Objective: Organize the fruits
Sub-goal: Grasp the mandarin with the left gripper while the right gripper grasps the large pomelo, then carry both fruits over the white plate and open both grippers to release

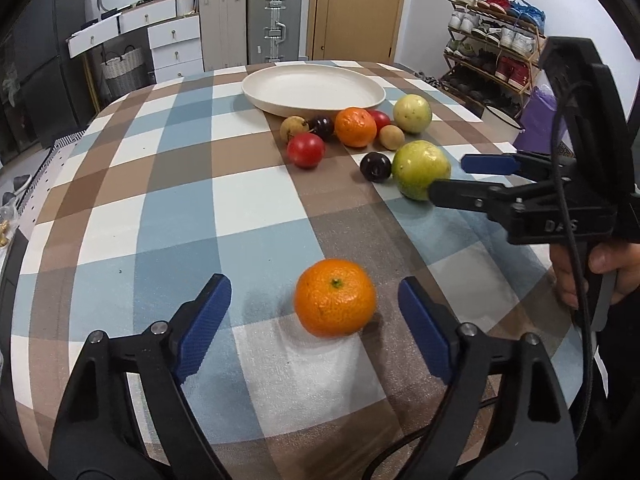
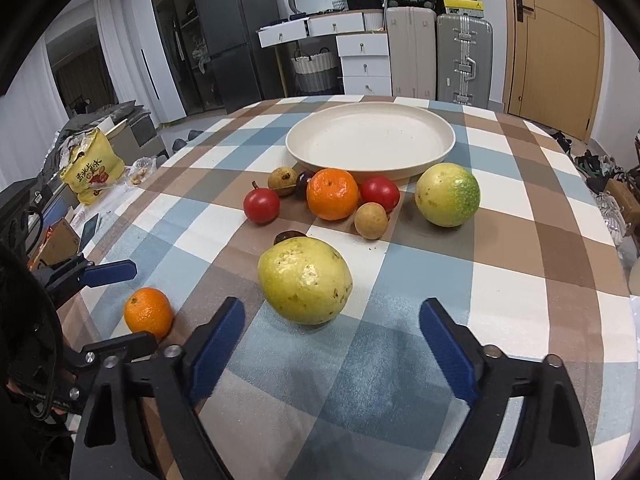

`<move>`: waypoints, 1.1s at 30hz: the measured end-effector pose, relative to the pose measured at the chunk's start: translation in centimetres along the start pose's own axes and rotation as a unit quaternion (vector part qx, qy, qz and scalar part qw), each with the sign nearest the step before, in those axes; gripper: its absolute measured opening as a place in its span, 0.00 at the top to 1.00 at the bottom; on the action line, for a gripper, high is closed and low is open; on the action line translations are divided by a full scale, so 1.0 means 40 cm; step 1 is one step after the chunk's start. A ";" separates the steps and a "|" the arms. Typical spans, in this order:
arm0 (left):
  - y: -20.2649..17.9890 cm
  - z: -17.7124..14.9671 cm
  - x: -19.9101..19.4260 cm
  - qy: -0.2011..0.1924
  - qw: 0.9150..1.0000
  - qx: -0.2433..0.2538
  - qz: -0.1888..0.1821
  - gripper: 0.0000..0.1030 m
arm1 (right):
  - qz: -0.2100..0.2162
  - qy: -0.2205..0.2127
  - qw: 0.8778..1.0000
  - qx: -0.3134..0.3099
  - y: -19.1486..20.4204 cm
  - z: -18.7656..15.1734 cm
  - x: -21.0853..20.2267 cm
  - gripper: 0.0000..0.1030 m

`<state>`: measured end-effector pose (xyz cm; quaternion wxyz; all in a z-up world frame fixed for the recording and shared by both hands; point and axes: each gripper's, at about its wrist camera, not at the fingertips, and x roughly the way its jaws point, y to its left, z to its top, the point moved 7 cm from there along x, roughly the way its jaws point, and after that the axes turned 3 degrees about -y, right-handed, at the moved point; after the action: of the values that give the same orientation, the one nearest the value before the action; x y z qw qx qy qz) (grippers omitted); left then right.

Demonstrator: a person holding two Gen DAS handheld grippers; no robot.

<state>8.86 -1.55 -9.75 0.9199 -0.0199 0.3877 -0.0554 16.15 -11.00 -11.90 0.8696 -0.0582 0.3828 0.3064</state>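
A cream plate (image 1: 256, 96) (image 2: 304, 152) stands empty at the far side of the checked tablecloth. In front of it lies a cluster of fruit: an orange (image 1: 355, 127) (image 2: 332, 194), red fruits (image 1: 305, 150) (image 2: 261, 205), dark plums (image 1: 375, 166), small brown fruits (image 2: 371, 220) and a green guava (image 1: 412, 113) (image 2: 447, 195). My left gripper (image 1: 314, 312) (image 2: 120, 304) is open around a lone orange (image 1: 335, 297) (image 2: 148, 312) on the cloth. My right gripper (image 2: 332, 340) (image 1: 448, 176) is open, its fingers either side of a yellow-green guava (image 2: 305, 280) (image 1: 421, 169).
The round table's edge (image 1: 48, 184) curves at the left. A yellow snack bag (image 2: 92, 170) lies beyond the table. Suitcases (image 2: 464, 60), drawers (image 2: 364, 64) and a shoe rack (image 1: 492, 52) stand behind.
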 end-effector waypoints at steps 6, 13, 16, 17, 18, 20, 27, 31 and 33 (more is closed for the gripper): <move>-0.012 -0.004 0.004 0.007 0.999 -0.007 -0.033 0.58 | 0.015 0.007 1.000 0.003 0.014 0.011 0.026 0.20; 0.009 0.013 0.001 -0.004 0.998 -0.040 -0.045 0.63 | 0.034 0.020 0.999 0.010 0.020 0.010 0.049 0.43; 0.020 0.033 -0.007 -0.015 0.998 -0.043 -0.035 0.63 | 0.042 0.019 0.999 0.014 0.021 0.012 0.049 0.47; 0.022 0.040 -0.009 -0.017 0.998 -0.044 -0.033 0.63 | 0.043 0.018 0.999 0.014 0.021 0.013 0.050 0.47; 0.026 0.050 -0.009 -0.021 0.998 -0.045 -0.029 0.63 | 0.043 0.018 0.999 0.016 0.020 0.013 0.050 0.48; 0.032 0.063 -0.007 -0.026 0.998 -0.047 -0.023 0.63 | 0.047 0.015 0.999 0.017 0.021 0.012 0.048 0.48; 0.038 0.119 0.005 -0.044 0.998 -0.042 -0.020 0.63 | 0.066 -0.008 0.998 0.021 0.018 0.028 0.014 0.49; 0.037 0.162 0.013 -0.056 0.998 -0.036 -0.021 0.63 | 0.066 -0.024 0.997 0.015 0.007 0.050 -0.011 0.49; 0.039 0.184 0.018 -0.063 0.997 -0.033 -0.019 0.63 | 0.065 -0.031 0.997 0.015 -0.001 0.064 -0.021 0.49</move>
<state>14.76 -0.15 -5.24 0.9401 -0.0609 0.3302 -0.0587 17.35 -10.61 -9.52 0.8601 -0.0110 0.3630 0.3582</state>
